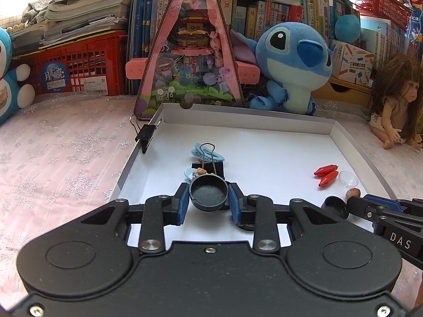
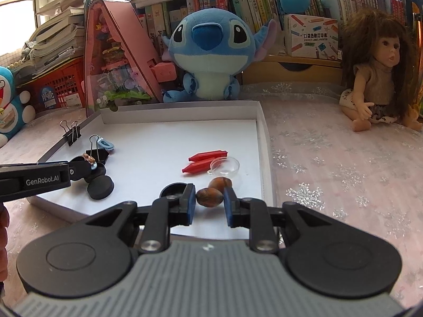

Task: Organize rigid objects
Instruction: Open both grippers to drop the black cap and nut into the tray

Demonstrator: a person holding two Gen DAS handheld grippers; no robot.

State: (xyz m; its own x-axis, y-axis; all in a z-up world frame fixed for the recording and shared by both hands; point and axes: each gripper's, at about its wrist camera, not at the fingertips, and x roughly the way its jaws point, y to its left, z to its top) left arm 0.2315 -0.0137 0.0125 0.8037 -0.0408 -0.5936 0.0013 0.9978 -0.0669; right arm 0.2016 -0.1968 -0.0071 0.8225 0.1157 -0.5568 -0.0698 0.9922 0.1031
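Observation:
In the left wrist view my left gripper [image 1: 208, 189] is shut on a black round cap [image 1: 208, 194], hollow side up, over the near part of the white tray [image 1: 238, 115]. Just behind it lie a black binder clip [image 1: 208, 163], a blue clip [image 1: 211, 154] and a tiny bear figure [image 1: 201, 171]. In the right wrist view my right gripper [image 2: 209, 192] is shut on a brown nut [image 2: 208, 197] low over the tray [image 2: 185, 111]. A second brown nut [image 2: 220, 183] lies just behind it. The left gripper [image 2: 79, 167] reaches in from the left with its cap.
Two red pointed pieces [image 2: 203, 161], a clear dome [image 2: 224, 167], a black cap [image 2: 171, 189] and a black disc [image 2: 100, 187] lie in the tray. Another binder clip [image 2: 71, 132] grips its left rim. A blue plush [image 2: 208, 50], a pink triangular box [image 1: 189, 52] and a doll [image 2: 378, 74] stand behind.

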